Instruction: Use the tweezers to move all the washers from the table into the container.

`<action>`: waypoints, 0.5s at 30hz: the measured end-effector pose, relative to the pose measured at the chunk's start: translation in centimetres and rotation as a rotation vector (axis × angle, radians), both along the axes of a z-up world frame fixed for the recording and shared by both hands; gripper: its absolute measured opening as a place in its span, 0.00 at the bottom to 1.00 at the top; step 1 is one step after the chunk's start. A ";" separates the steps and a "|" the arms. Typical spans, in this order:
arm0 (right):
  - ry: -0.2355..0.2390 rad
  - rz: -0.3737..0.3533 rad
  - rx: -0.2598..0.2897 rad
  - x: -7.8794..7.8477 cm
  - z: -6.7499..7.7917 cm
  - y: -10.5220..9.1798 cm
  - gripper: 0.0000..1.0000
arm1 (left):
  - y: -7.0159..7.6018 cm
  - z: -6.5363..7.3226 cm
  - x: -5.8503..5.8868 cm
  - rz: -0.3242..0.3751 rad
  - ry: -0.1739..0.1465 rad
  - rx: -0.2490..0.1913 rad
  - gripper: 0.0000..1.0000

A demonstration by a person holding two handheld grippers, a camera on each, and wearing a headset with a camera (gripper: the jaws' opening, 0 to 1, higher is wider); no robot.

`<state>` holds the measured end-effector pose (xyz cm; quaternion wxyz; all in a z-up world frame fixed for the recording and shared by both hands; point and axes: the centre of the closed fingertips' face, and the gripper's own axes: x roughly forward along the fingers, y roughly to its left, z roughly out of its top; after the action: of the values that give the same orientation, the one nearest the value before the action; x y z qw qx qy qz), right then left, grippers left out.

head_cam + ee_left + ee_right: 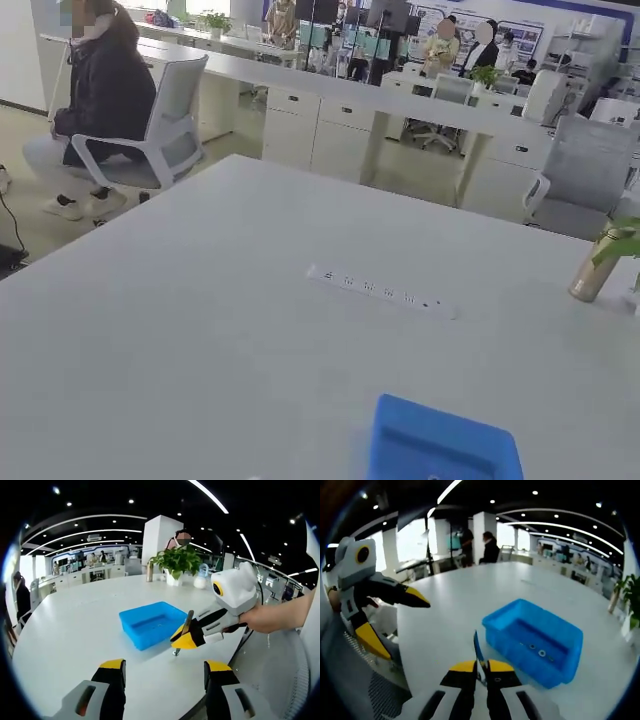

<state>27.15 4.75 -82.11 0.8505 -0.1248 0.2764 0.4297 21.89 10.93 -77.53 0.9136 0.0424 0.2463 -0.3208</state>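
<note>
In the right gripper view, the left gripper (400, 625) hangs well left of the blue container (520, 657), off the edge of the white table (450, 610). Its jaws are spread wide with nothing between them. Nearer the container, at its near corner, the right gripper (481, 669) has its jaws pressed together on the tweezers (476, 647), whose tips point up beside the container's wall. Three washers (542, 653) lie inside the container on its floor. Right of the container stands a leafy plant in a vase (615, 600). In the head view, a power strip (380, 290) lies on the table beyond the container.
</note>
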 end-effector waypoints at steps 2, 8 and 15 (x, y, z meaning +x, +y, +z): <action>-0.002 -0.006 0.007 0.1 0.0 -0.1 0.03 | -0.2 0.0 -0.1 -0.010 0.001 -0.003 0.63; -0.002 -0.003 0.021 0.2 0.1 0.0 0.03 | -0.8 1.6 0.0 -0.012 -0.040 -0.089 0.65; -0.016 0.020 0.023 0.2 0.0 0.0 0.03 | -0.6 3.2 0.6 0.043 -0.080 -0.191 0.72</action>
<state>27.35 4.74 -82.09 0.8499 -0.1214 0.2633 0.4401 22.45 10.31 -74.29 0.9292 -0.0375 0.1785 -0.3213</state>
